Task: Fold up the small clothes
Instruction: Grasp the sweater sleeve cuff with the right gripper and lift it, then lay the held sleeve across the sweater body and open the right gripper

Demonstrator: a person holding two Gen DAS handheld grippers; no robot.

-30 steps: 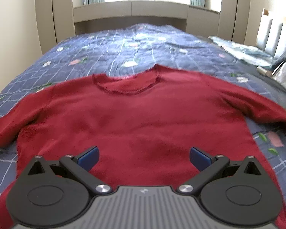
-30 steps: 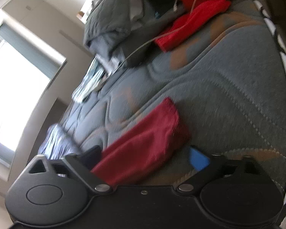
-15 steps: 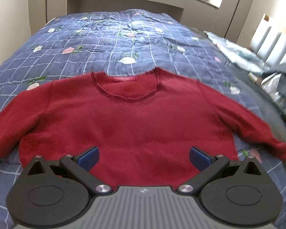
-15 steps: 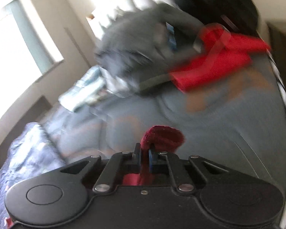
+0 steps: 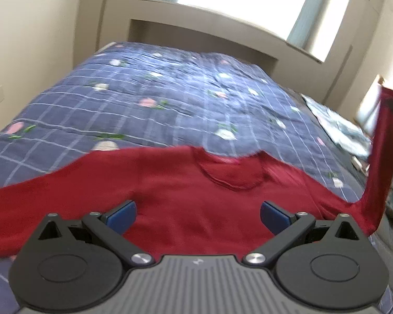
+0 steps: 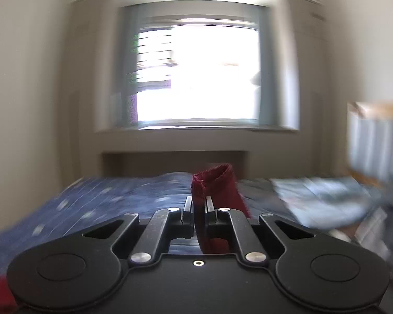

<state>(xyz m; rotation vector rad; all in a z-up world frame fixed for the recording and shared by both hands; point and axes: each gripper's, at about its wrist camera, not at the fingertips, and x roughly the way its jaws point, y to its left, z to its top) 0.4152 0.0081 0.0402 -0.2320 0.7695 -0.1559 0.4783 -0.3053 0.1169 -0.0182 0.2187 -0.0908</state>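
Left wrist view had the red sweater (image 5: pixel 186 196) lying flat on the blue floral quilt (image 5: pixel 149 99), neckline (image 5: pixel 230 170) pointing away toward 12 o'clock, body filling the lower half of the frame. The left gripper (image 5: pixel 197 213) hung over the sweater's body with its jaws spread wide, blue pads (image 5: pixel 120 213) well apart and nothing between them. One sleeve ran out flat toward 9 o'clock. The other sleeve (image 5: pixel 380 162) was a different story: at 3 o'clock it stood almost straight up off the bed, cuff end at the top right edge of the frame, where something dark had it, too cropped to make out.

Right wrist view filled that in. The right gripper (image 6: pixel 197 209) had its fingers pressed together on the red cuff (image 6: pixel 214 185), with a loop of the knit poking up above the fingertips toward 12 o'clock and more red cloth hanging down behind the jaws. Pretty blurry shot overall. Beyond the cuff was the window (image 6: pixel 196 76), dead ahead at 12. The quilt showed low at 9 o'clock, and a pale bluish crumpled cloth (image 6: pixel 322 196) sat at 3 o'clock, near a slatted headboard (image 6: pixel 374 141) on the far right.
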